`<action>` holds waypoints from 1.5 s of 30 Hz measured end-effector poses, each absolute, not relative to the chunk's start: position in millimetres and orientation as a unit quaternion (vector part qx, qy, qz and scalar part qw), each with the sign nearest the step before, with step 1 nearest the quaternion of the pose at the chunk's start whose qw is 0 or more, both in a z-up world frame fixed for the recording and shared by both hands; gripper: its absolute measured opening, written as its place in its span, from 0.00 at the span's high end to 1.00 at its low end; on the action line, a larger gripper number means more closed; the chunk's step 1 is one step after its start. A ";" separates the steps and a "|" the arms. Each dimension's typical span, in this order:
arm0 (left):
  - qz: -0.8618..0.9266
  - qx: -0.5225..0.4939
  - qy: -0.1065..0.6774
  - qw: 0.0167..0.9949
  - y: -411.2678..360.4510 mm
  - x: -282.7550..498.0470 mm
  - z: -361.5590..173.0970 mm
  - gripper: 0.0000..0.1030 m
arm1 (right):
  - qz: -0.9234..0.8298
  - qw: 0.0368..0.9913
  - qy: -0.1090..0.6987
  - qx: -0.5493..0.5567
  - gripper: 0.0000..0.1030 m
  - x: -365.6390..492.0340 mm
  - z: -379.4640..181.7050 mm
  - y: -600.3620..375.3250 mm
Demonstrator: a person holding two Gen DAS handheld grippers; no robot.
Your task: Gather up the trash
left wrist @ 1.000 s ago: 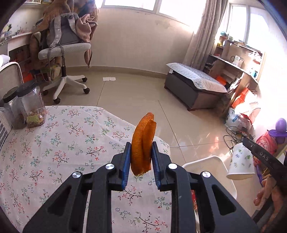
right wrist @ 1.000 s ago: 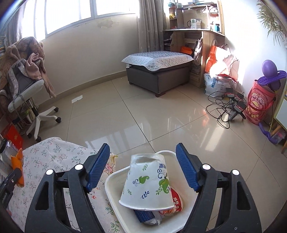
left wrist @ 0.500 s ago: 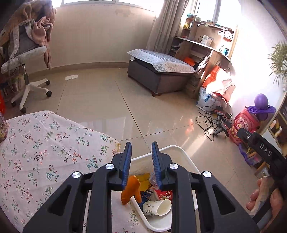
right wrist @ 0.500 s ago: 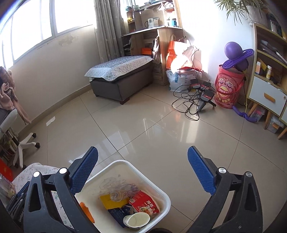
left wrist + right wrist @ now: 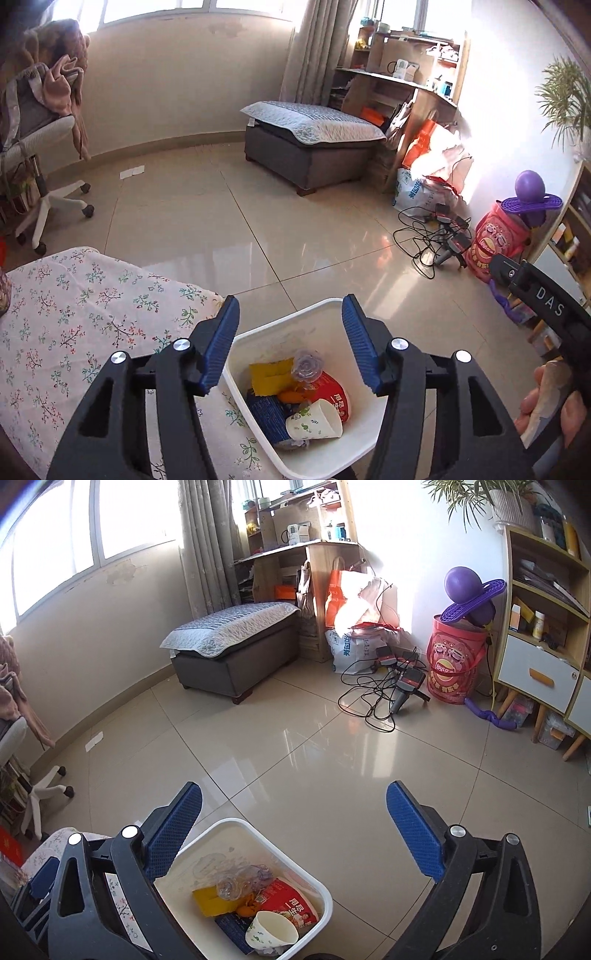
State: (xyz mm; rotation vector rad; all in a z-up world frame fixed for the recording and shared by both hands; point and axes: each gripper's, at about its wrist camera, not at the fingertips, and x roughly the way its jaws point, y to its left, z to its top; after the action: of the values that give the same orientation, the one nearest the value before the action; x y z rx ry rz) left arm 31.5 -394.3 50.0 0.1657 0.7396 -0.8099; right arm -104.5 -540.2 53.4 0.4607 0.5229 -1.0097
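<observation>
**Both grippers over the waste bin, nothing held**

Left gripper [image 5: 290, 339]: jaws opening, nothing between them. Right gripper [image 5: 295, 830]: jaws wide apart, empty. White plastic bin [image 5: 325, 458] sits just past the counter [image 5: 74, 314] edge with its floral cloth; bare glossy tile floor [image 5: 295, 746] beyond. Inside the bin: paper cup [image 5: 314, 424] on its side, red wrapper [image 5: 334, 391], yellow packet [image 5: 267, 374], orange peel [image 5: 290, 397], clear crinkled plastic [image 5: 236, 880]. Only the left view shows a hand [image 5: 550, 406].

Glossy tiled floor [image 5: 303, 236], smooth white plastic bin [image 5: 332, 454], paper cup [image 5: 314, 424].
</observation>
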 end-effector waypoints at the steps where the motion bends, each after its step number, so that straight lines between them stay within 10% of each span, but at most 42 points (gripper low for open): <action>1: -0.378 0.083 0.343 0.856 -389.4 30.9 53.2 0.31 | -0.473 0.821 0.243 0.208 0.07 -102.8 55.0 -534.7; 7: -0.320 0.102 0.298 0.893 -350.9 32.7 69.2 0.06 | -0.460 0.845 0.228 0.149 0.07 -88.3 62.9 -490.5; 45: -0.108 0.035 0.340 0.933 -114.8 32.3 52.5 0.06 | -0.274 0.920 0.274 0.054 0.07 -25.5 41.7 -288.2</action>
State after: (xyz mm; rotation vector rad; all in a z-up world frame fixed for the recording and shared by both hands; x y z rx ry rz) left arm 32.3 -114.8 52.5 0.0711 0.6958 -0.2211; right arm -25.5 -288.2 41.7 0.1111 0.5634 -0.5624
